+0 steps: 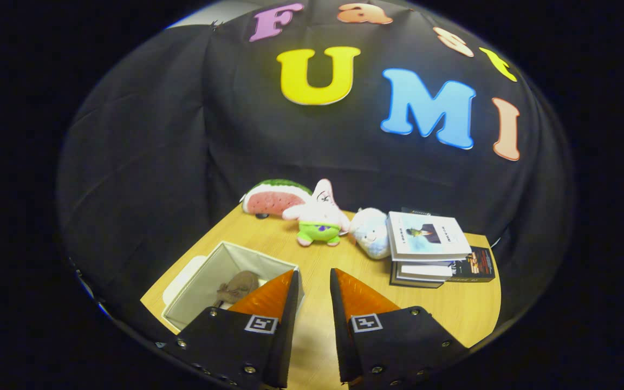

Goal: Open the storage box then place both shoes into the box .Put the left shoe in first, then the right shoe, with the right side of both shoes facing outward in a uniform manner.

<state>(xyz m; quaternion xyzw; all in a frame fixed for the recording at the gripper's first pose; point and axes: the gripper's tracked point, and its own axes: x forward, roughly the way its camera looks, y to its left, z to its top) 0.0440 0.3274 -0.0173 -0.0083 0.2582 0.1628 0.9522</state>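
Gripper view: I see a wooden table (453, 309) against the black cloth wall (144, 141). The gripper (313, 279) hovers with fingers spread, nothing between them. The open storage box (220, 268) sits at the table's left edge, just beyond the left finger, which covers its near corner. One brownish shoe (239, 287) lies inside, details hard to make out. Plush toys (317, 216) and stacked books (428, 246) line the far edge.
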